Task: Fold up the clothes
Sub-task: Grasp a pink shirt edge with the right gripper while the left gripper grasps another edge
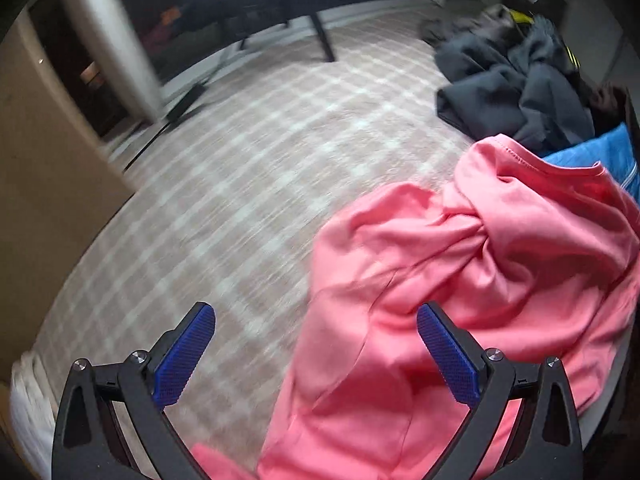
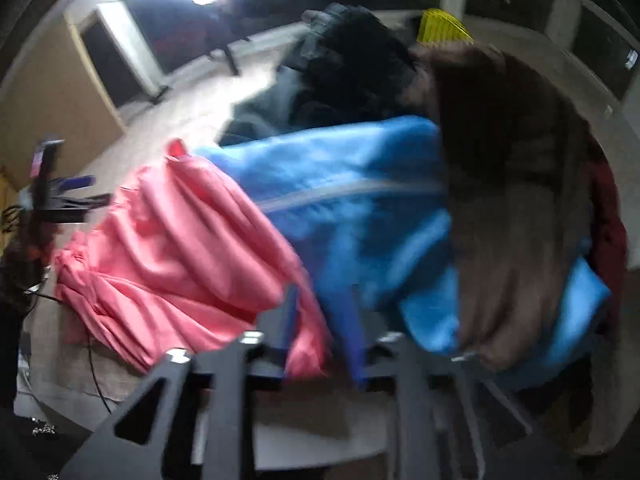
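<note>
- Pink shirt point(image 1: 460, 280) lies crumpled on the plaid-covered table point(image 1: 240, 180), filling the 3 to 5 o'clock part of the left wrist view; collar hem up near 2 o'clock.
- Left gripper point(image 1: 316, 348): blue pads spread wide, nothing between them. Right pad sits over pink cloth, left pad over bare plaid.
- Grey garment heap point(image 1: 512, 92) at 1 o'clock, well apart from the pink one.
- Blue garment point(image 2: 352, 216) lies just beside the pink shirt point(image 2: 172, 264) in the right wrist view, centre frame; brown garment point(image 2: 504, 200) drapes over it at 3 o'clock.
- Right gripper point(image 2: 320, 320): fingers look close together at the pink/blue seam, but motion blur is heavy, so I cannot tell if it pinches cloth.
- Likely step: pull the pink shirt out and spread it flat.
- Do it well: take a hem or shoulder edge, single layer, not the bunched middle; draw it toward the bare plaid at 10 o'clock, clear of the blue one.
</note>
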The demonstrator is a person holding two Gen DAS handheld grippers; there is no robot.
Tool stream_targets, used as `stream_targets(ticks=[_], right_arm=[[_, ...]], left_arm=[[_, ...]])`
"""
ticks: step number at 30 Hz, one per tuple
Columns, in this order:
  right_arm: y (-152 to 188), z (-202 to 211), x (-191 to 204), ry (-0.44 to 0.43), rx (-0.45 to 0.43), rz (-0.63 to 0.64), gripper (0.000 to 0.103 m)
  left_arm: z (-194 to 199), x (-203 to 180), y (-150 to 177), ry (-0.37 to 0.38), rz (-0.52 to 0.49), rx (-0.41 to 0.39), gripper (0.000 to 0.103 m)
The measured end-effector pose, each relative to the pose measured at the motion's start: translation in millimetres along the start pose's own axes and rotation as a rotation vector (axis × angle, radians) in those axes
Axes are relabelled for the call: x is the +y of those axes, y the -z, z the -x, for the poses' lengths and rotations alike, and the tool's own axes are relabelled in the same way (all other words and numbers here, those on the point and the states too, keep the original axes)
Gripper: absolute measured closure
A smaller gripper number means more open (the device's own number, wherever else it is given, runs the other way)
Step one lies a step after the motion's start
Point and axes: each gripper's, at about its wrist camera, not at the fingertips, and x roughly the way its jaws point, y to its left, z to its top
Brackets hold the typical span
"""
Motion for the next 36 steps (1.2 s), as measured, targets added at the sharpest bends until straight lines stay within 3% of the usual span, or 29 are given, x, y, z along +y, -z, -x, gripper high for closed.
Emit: stream_targets(ticks=[5,7,8,9,10,13,18,20,23,25,26,28,29,31,34,36], right_arm=[[-12,-28,21,-0.020,0.012,0.114,0.058],[-15,-42,22,-0.021,0.032,0.128,0.058],[-15,-46,21,-0.039,0.040,0.120,0.063],[-16,-49,21,-0.060,0.050,0.109,0.076],[-17,-51,19,-0.087,0.062,0.092,0.099],[-20,-43,19,-0.107,0.034,0.082,0.100],[-37,2,28,-0.153,-0.072,0.110,0.100],[-41,14,34,-0.182,-0.093,0.114,0.100],[-40,9,46,-0.185,-0.083,0.142,0.100],[-33,-10,50,-0.138,-0.016,0.183,0.100],[-27,-24,53,-0.127,0.036,0.204,0.100],[-17,-44,57,-0.107,0.133,0.225,0.099],[-11,-50,57,-0.095,0.166,0.231,0.099],[-6,-50,55,-0.081,0.167,0.225,0.099],[-3,-44,53,-0.097,0.153,0.213,0.099],[-1,-39,53,-0.093,0.144,0.223,0.099]], left_arm=[[-24,-19,-22,0.078,-0.075,0.030,0.004],[-30,-24,-24,0.123,-0.082,0.048,0.035],[-32,-25,-24,0.154,-0.071,0.062,0.073],[-35,-26,-23,0.185,-0.061,0.076,0.102],[-36,-26,-22,0.210,-0.049,0.084,0.101],[-18,-16,-16,0.215,0.002,0.034,0.102],[64,27,17,0.141,0.152,-0.101,0.102],[96,40,41,0.115,0.208,-0.122,0.102],[112,48,82,0.091,0.242,-0.081,0.101],[112,50,111,0.076,0.250,-0.029,0.100],[102,48,126,0.083,0.251,0.039,0.099],[84,45,142,0.088,0.258,0.144,0.091],[81,44,144,0.076,0.256,0.159,0.085],[81,46,133,0.069,0.247,0.129,0.077],[74,41,95,0.095,0.187,0.057,0.049],[66,31,70,0.117,0.122,0.022,0.047]])
